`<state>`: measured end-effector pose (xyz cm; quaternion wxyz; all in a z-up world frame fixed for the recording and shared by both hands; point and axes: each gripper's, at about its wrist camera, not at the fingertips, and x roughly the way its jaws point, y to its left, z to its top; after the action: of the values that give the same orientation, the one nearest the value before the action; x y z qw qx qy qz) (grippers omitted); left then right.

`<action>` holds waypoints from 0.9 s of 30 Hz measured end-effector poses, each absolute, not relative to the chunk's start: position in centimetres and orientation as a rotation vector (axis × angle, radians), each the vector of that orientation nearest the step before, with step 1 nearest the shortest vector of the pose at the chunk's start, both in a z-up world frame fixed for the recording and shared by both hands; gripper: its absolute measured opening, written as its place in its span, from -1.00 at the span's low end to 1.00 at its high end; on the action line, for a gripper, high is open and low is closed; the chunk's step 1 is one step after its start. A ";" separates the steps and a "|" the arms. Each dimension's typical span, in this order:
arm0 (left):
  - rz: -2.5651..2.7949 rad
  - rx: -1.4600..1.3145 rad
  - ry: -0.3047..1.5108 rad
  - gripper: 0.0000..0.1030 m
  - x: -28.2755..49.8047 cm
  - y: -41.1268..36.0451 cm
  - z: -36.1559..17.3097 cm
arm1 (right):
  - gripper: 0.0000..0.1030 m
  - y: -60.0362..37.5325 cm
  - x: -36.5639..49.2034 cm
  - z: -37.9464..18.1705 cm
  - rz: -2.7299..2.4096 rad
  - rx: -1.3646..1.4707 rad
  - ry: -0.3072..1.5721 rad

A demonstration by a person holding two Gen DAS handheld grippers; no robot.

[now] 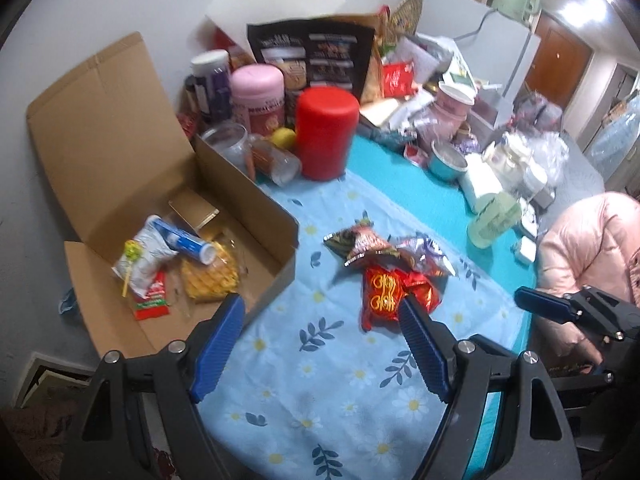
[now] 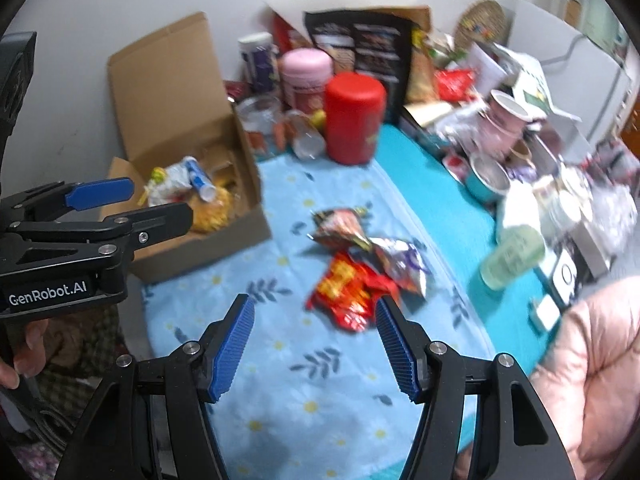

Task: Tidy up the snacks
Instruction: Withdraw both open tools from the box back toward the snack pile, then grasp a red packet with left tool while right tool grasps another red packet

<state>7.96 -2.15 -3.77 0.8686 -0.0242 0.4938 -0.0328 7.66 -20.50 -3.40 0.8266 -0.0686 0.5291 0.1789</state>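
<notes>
Left tongs (image 1: pixel 322 312): spread, nothing between the blue pads, hanging above the flowered cloth (image 1: pixel 320 400). Left pad tip sits over the near corner of the cardboard box (image 1: pixel 256 216); right pad tip overlaps the lower edge of the red snack packet (image 1: pixel 380 300) in this view; contact cannot be judged.

Right tongs (image 2: pixel 314 312): also spread, empty, above the same cloth. The red packet shows just beyond and between the pad tips, blurred.

Snack pile: three packets lie loose on the cloth, near the middle of the worktop (image 1: pixel 420 184). Red packet nearest the tongs; a silver-purple packet (image 1: pixel 424 256) touching it on the right; a dark patterned packet (image 1: pixel 356 242) behind, touching both.

Box: open, lid flap standing up, set at the left edge of the worktop against the wall. Inside: a white bag (image 1: pixel 144 256), a blue-and-white tube (image 1: pixel 188 240) lying across it, a yellow waffle-like packet (image 1: pixel 210 278), a small red sachet (image 1: pixel 154 300), a lollipop (image 1: pixel 129 258).

Further back: a red canister (image 1: pixel 326 132) upright behind the box, a pink-lidded jar (image 1: pixel 258 96) beside it, a clear jar (image 1: pixel 276 160) on its side. A teal bowl (image 1: pixel 448 162) and mixed clutter to the right.

A pink padded sleeve (image 1: pixel 588 248) at the right edge.
</notes>
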 end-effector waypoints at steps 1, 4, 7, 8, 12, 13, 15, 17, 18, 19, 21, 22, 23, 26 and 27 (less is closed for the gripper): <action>-0.062 -0.043 1.044 0.54 8.1 -2.4 -4.3 | 0.23 -20.9 7.6 -3.8 0.371 -0.141 1.132; -0.042 -0.026 1.088 0.54 8.9 -3.3 -6.3 | 0.23 -22.5 7.8 -5.3 0.339 -0.121 1.166; -0.030 0.009 1.131 0.54 9.7 -4.2 -8.3 | 0.23 -23.6 8.1 -6.7 0.316 -0.113 1.196; -0.034 0.012 1.143 0.54 9.8 -4.4 -8.7 | 0.23 -23.9 8.2 -7.1 0.311 -0.110 1.204; -0.076 -0.004 1.186 0.54 10.6 -5.2 -10.8 | 0.23 -25.1 8.9 -9.0 0.299 -0.095 1.239; -0.084 -0.004 1.191 0.54 10.8 -5.4 -11.1 | 0.23 -25.3 9.0 -9.4 0.294 -0.092 1.245; -0.104 -0.002 1.200 0.54 11.3 -6.0 -11.9 | 0.23 -25.8 9.5 -10.4 0.293 -0.080 1.265; -0.132 -0.007 1.197 0.54 11.7 -6.5 -12.6 | 0.23 -26.1 9.9 -11.3 0.289 -0.075 1.282; -0.140 -0.004 1.193 0.54 12.0 -6.8 -12.9 | 0.23 -26.2 10.2 -11.7 0.303 -0.041 1.301; -0.145 0.002 1.191 0.54 12.2 -7.0 -13.3 | 0.23 -26.3 10.5 -12.2 0.305 -0.037 1.310; -0.166 0.007 1.202 0.54 12.9 -7.7 -14.3 | 0.23 -26.6 11.1 -13.4 0.302 -0.035 1.333; -0.175 0.000 1.207 0.54 13.2 -7.9 -14.7 | 0.23 -26.7 11.5 -13.9 0.301 -0.035 1.342; -0.183 -0.009 1.213 0.54 13.6 -8.1 -15.3 | 0.23 -26.8 11.8 -14.3 0.300 -0.034 1.348; -0.182 -0.022 1.204 0.54 14.3 -8.3 -16.2 | 0.23 -27.3 12.8 -15.8 0.311 -0.012 1.359; -0.183 -0.023 1.209 0.54 14.5 -8.4 -16.6 | 0.23 -27.4 13.1 -16.2 0.316 -0.002 1.359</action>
<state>14.53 -8.41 -16.57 0.8188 -0.0109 0.5675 -0.0857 13.15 -27.41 -16.20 0.7663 -0.0011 0.6258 0.1453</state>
